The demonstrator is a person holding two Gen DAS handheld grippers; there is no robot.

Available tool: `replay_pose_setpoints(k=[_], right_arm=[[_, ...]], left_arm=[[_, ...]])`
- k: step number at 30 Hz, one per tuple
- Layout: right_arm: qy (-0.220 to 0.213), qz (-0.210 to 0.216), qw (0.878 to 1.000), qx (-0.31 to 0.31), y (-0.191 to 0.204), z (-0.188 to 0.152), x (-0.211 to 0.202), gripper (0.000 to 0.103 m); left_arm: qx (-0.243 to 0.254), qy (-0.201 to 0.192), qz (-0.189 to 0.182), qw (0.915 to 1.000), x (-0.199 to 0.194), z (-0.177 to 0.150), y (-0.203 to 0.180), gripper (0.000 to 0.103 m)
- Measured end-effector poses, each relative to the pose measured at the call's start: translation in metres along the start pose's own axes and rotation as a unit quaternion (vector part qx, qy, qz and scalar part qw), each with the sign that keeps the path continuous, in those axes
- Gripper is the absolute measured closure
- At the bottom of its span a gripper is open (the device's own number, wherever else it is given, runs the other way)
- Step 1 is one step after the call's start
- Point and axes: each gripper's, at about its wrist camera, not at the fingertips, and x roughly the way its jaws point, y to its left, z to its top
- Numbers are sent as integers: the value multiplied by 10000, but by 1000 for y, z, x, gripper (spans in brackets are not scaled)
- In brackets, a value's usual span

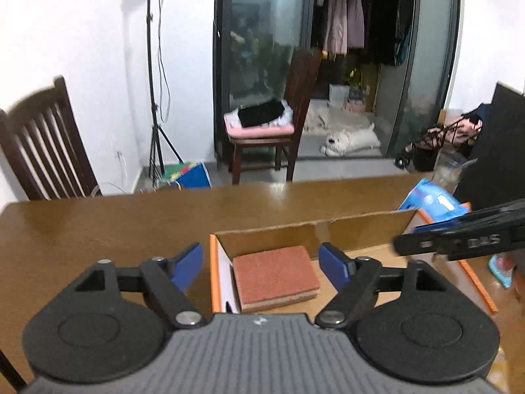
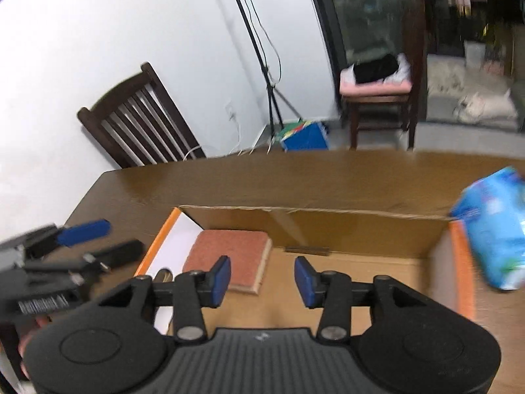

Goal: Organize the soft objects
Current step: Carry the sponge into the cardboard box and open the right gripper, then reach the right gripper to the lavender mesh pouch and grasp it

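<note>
- Sitting flat in the box (image 1: 357, 229) already: one sponge (image 1: 275, 274), left end of the floor, up against the left wall. So step one looks done, judging by how it lies.
- Looks like two layers on that sponge: rough rusty-red scrub face on top, paler tan foam underneath. Rectangular slab, corners a bit rounded, probably squashes easy.
- Still outside: blue pack (image 2: 492, 226), glossy plastic wrap, puffy and pillow-shaped, lying on the table just beside the box's right wall. Guessing tissues or similar, print too blurred to read. Likely next in line.
- Box itself: plain brown cardboard, open top, torn-looking upper edge, orange trim down the side walls, white inner face on the left. Plenty of bare floor left inside.
- Left gripper (image 1: 261, 264): jaws spread wide, nothing between them, hovering over the sponge with no contact.
- Right gripper (image 2: 262, 279): jaws apart too, narrower gap, empty, aimed into the middle of the box.
- Underneath: table (image 1: 98, 223), glossy brown wood, a little reflective.
- Further out: dark slatted chair (image 2: 137, 118) by the white wall.
</note>
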Motion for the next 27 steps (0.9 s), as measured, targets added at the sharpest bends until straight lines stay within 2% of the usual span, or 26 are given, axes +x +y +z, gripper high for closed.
replay_pose_setpoints(k=[1,3,6,8,13,18,24,27], right_arm=[[-68,-95,9999,-113,-1,-2,-18,55],[-278,-379,9980,-418,-1,-9,-58,43],[-543,-741,9940,-588,-6,-24,-110,40],[-642,-837,9927,-588,-11,-35,-137,38],[-954,-821,9906,-543,-18,-79,-195,30],[-1360,-582,9867,-675,-11,-155,-235,26],[-2047,-497,9704,-1183,10,-256,-255,21],[-2337,-552,9634,-1193,16,-307,-259,18]], left_arm=[[42,-78,78,9999,-16,0,-3,17],[150,-199,255,9994,-45,-3,-9,13],[307,-277,377,9984,-86,-8,-20,10],[386,-423,443,9974,-114,-14,-29,5],[392,-763,338,9957,-171,-47,-47,3],[543,-1051,294,9925,-207,-120,-73,0],[196,-1444,303,9889,-227,-219,-93,0],[242,-1748,190,9841,-241,-261,-101,0]])
